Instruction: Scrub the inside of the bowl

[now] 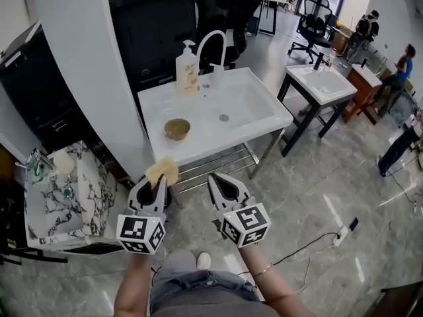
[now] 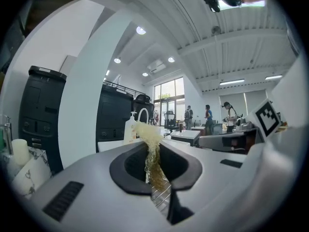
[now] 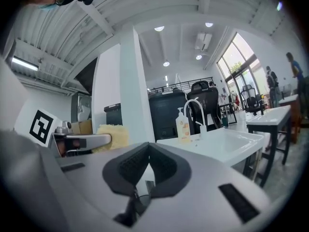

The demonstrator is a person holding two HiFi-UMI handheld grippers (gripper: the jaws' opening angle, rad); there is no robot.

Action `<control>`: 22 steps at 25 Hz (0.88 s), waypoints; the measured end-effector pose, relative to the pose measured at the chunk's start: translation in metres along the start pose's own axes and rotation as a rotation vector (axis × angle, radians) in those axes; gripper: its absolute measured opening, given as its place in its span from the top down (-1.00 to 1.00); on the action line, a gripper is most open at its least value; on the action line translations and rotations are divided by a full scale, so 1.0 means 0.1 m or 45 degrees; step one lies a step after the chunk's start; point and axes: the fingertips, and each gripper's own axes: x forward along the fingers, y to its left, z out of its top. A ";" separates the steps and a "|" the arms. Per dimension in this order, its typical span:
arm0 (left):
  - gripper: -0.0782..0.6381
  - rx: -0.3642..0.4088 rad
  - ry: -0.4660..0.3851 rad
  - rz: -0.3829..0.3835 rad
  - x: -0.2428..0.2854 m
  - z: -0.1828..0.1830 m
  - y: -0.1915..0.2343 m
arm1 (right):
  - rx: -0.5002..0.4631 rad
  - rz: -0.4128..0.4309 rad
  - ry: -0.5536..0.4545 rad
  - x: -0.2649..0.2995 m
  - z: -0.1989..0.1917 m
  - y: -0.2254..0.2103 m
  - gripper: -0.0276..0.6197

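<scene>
A small brown bowl [image 1: 177, 129] sits on the left part of the white sink basin [image 1: 254, 107], empty as far as I can see. My left gripper [image 1: 158, 181] hangs in front of the sink, below its front edge, shut on a yellow fibrous scrubber [image 1: 162, 171] that sticks out past the fingertips. In the left gripper view the scrubber [image 2: 151, 146] is pinched between the dark pads. My right gripper [image 1: 217, 181] is beside it, shut with nothing held; its pads [image 3: 130, 166] meet at the tip. The right gripper view shows the scrubber [image 3: 114, 136] at left.
A curved faucet [image 1: 210, 43] and a soap pump bottle [image 1: 187, 70] stand at the sink's back edge. A white pillar [image 1: 86, 65] and a marble-patterned stand [image 1: 66, 190] are at left. A second sink table [image 1: 324, 84] stands right; a power strip [image 1: 344, 232] lies on the floor.
</scene>
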 end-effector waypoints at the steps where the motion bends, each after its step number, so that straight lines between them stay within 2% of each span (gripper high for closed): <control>1: 0.65 0.001 0.002 0.008 0.01 0.00 0.03 | 0.007 0.000 0.003 0.03 -0.01 -0.02 0.88; 10: 0.65 -0.016 0.040 0.058 0.21 -0.13 0.37 | 0.070 0.023 0.034 0.36 -0.11 -0.12 0.88; 22: 0.65 -0.076 0.044 0.031 1.10 -0.15 1.05 | 0.100 -0.038 0.079 1.34 -0.13 -0.57 0.88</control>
